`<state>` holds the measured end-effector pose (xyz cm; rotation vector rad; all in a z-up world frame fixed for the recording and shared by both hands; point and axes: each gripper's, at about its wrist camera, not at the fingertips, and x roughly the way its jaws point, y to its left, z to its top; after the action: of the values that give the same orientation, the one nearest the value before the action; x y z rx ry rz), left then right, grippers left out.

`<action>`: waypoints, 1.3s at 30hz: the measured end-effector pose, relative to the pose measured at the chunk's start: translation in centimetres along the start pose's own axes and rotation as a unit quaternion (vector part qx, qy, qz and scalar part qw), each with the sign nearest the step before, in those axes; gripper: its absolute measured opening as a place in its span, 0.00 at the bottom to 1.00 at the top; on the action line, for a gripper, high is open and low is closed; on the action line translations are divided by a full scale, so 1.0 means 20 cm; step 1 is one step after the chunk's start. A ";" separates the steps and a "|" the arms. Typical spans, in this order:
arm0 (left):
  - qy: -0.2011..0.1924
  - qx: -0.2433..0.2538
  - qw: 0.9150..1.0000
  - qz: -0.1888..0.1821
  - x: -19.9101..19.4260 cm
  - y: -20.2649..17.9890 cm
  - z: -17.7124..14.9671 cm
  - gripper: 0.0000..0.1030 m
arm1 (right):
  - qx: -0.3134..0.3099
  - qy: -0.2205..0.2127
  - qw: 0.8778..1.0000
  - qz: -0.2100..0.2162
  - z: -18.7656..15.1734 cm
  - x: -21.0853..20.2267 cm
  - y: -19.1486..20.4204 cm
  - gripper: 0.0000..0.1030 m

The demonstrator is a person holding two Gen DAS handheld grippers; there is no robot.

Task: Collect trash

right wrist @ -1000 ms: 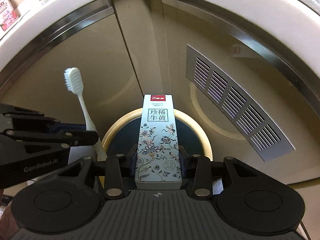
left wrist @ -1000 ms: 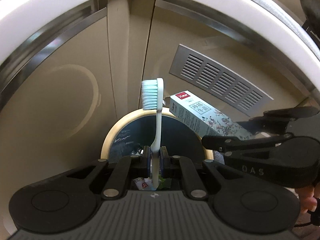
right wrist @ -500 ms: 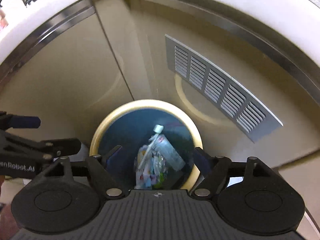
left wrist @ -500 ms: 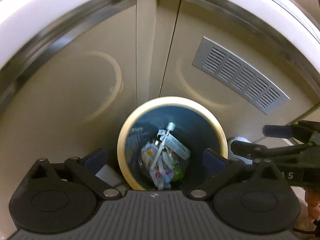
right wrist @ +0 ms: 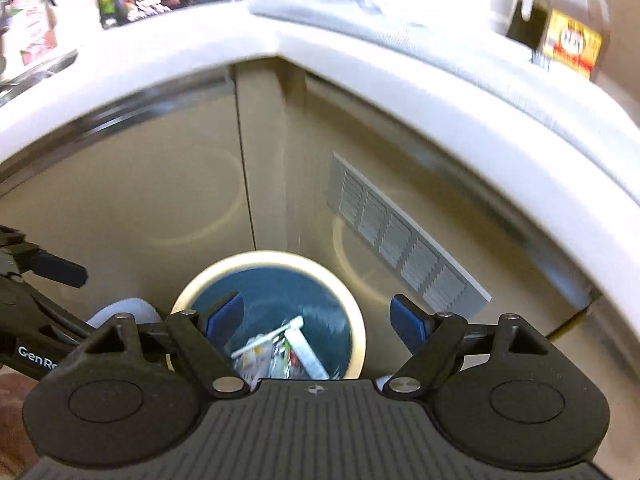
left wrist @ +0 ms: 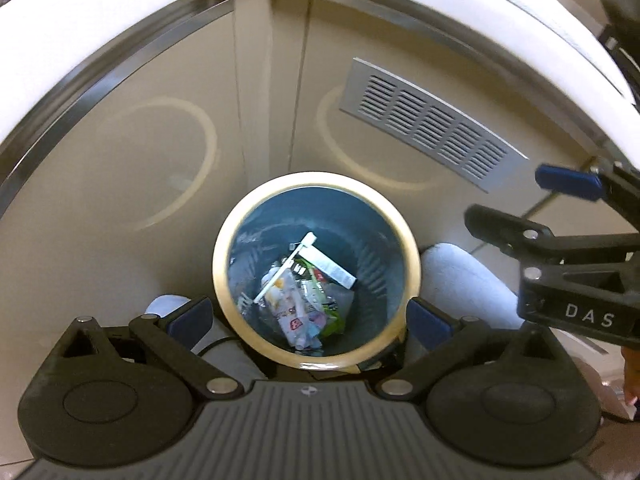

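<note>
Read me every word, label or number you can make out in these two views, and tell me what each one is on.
"DAS": on the right hand-held gripper, seen from the left wrist.
"GenRo", cut off: on the left hand-held gripper, seen from the right wrist.
Wrappers and box in the bin: print too small.
Bottle label on the counter: blurred.
</note>
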<state>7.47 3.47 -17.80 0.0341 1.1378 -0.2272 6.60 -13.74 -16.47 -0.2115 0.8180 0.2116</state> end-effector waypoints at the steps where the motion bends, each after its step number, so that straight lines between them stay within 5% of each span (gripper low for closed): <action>1: -0.003 0.004 1.000 0.001 -0.01 -0.01 -0.01 1.00 | -0.007 -0.008 1.000 -0.003 0.00 -0.02 0.01 0.81; 6: -0.039 0.025 0.998 0.040 -0.09 -0.08 -0.03 1.00 | -0.013 -0.029 0.999 -0.011 -0.01 -0.10 0.00 0.83; 13: -0.133 0.035 0.984 0.114 -0.27 -0.13 -0.04 1.00 | -0.009 -0.038 0.999 -0.017 -0.02 -0.15 0.01 0.83; 21: -0.177 0.029 0.975 0.134 -0.38 -0.12 -0.04 1.00 | -0.032 -0.062 0.997 -0.027 -0.03 -0.21 0.05 0.85; 39: -0.184 0.022 0.974 0.132 -0.40 -0.07 -0.08 1.00 | -0.051 -0.054 0.997 -0.025 -0.02 -0.21 0.11 0.86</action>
<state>2.67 3.54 -11.16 0.1754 0.7486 -0.0191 2.93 -12.27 -13.95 -0.3135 0.6946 0.2169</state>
